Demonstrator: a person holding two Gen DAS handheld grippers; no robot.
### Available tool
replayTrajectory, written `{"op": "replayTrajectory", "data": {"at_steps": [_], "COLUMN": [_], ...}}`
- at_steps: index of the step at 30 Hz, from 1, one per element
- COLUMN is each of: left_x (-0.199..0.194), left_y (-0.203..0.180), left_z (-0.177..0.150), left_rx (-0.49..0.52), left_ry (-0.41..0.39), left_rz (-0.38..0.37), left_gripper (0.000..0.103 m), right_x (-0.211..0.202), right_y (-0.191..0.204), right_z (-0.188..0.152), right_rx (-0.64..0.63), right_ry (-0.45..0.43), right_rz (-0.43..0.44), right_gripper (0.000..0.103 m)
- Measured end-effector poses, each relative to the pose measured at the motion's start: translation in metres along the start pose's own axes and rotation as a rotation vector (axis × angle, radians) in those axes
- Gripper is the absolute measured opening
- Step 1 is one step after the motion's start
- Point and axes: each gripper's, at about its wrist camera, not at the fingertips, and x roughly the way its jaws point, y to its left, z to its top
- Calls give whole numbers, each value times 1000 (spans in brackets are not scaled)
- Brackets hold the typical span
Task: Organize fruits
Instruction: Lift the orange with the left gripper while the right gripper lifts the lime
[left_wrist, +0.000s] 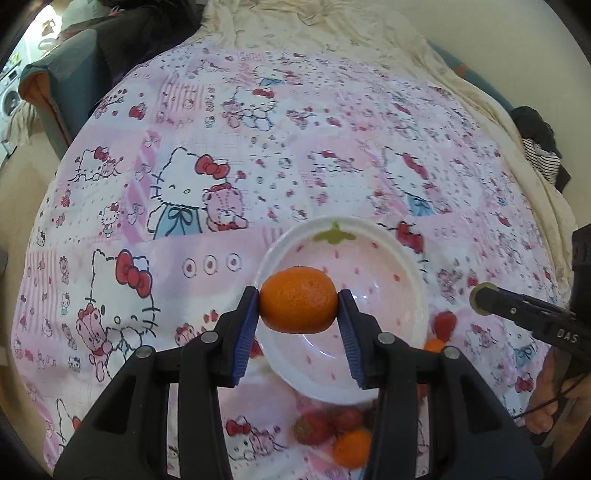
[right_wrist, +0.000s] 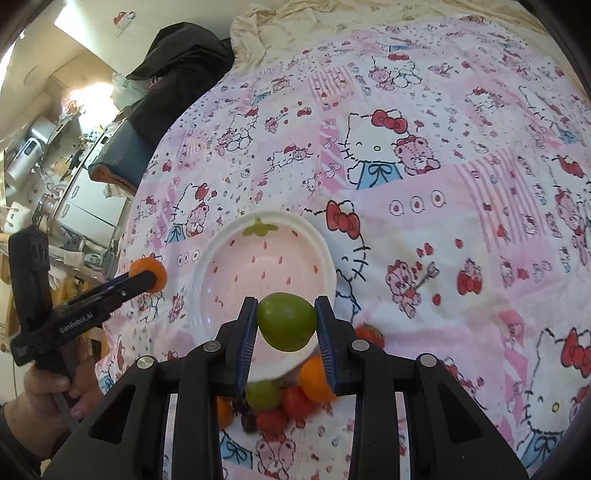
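My left gripper (left_wrist: 298, 304) is shut on an orange tangerine (left_wrist: 297, 300), held above the near left part of a white strawberry-print bowl (left_wrist: 402, 247). My right gripper (right_wrist: 286, 320) is shut on a green plum-like fruit (right_wrist: 286, 321) above the near rim of the same bowl (right_wrist: 221, 243), which holds no fruit. A pile of strawberries (right_wrist: 295, 402), a tangerine (right_wrist: 314, 376), a green fruit (right_wrist: 263, 395) and dark grapes (right_wrist: 248, 421) lies on the cloth just in front of the bowl. In the right wrist view the left gripper (right_wrist: 149, 276) shows at the left with its tangerine.
Everything rests on a pink cartoon-cat bedsheet (left_wrist: 207, 206) over a cream blanket (left_wrist: 332, 33). Dark clothing (right_wrist: 177, 62) lies at the far left edge, more clothing (left_wrist: 539, 144) at the right. A hand (right_wrist: 48, 402) grips the left tool. Strawberries (left_wrist: 321, 424) and a tangerine (left_wrist: 352, 446) lie near the bowl.
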Motion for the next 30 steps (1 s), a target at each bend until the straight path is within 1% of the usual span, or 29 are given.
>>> {"op": "replayTrajectory", "data": {"at_steps": [2,4,6,10,12,14,16,18,23,26,28,30], "left_x": [8,17,27,47,56,65,71,74,79,81,81,82], "left_y": [4,4,4,6,2,-1,0,-1,-6,-6,-7,-9], "left_z": [3,6,7,8,8,9,11,13,17,19,21,22], "left_rx": [-12,4,17,18,44,70,73,84,118,107,107,113], "left_ry": [11,11,20,41,52,62,67,57,41,40,38,45], "left_rz": [6,37,46,25,30,34,37,34,37,34,18,2], "left_gripper": [39,39,39,39,39,39,39,39,40,40,42,53], "right_x": [7,16,26,47,57,68,76,83,96,101,104,105], "right_y": [2,6,8,4,2,3,2,1,5,7,9,11], "right_z": [5,11,17,25,27,28,28,28,34,36,36,35], "right_rx": [-11,-32,-38,-21,-20,-37,-41,-36,-47,-44,-47,-54], "right_ry": [5,12,19,47,64,82,101,114,131,139,148,151], "right_rz": [-6,-14,-12,-25,-23,-41,-49,-48,-30,-18,-5,4], "right_gripper": [33,33,33,33,33,33,33,33,33,33,33,35]}}
